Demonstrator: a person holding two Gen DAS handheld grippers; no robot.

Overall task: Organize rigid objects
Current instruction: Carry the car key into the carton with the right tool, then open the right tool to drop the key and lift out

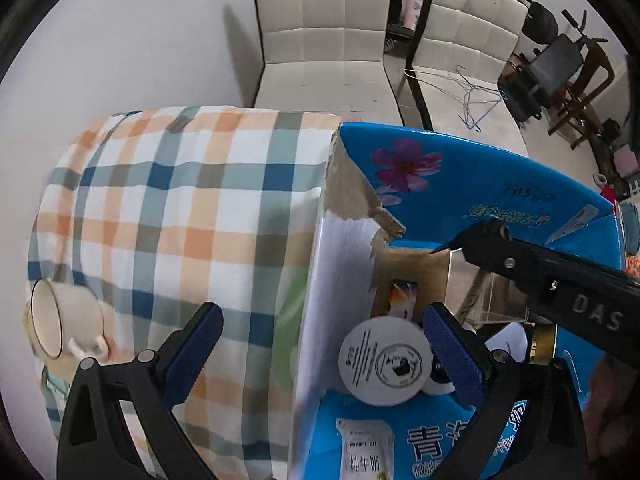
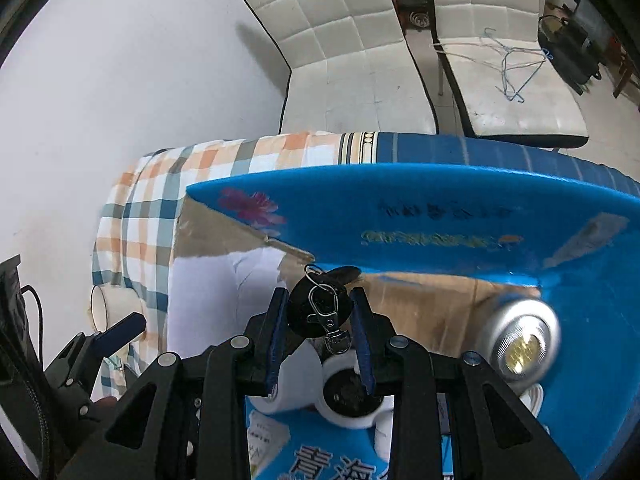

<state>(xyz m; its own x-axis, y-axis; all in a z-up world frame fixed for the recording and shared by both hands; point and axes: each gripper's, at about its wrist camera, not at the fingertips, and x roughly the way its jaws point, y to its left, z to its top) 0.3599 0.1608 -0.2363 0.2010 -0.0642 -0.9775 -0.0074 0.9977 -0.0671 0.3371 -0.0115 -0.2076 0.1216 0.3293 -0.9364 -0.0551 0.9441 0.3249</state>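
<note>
Because the right hand-held gripper (image 2: 318,334) was clamped on a black disc (image 2: 318,314) with a dangling metal clasp (image 2: 330,320) above the blue box (image 2: 480,216), that clasp could have snagged the rim on release. Only the left wrist view showed the left hand-held gripper (image 1: 320,350) spread apart, empty, astride the box wall, and the cup (image 1: 64,322) lying on the checked worktop (image 1: 180,200).

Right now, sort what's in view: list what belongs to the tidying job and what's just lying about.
Part of the job:
- black round keyring disc, clamped in the right hand-held gripper
- blue carton with items inside
- white round lid
- silver can
- cream mug on the plaid cloth
- left hand-held gripper, open

Lying about:
- white chairs
- wire hangers
</note>
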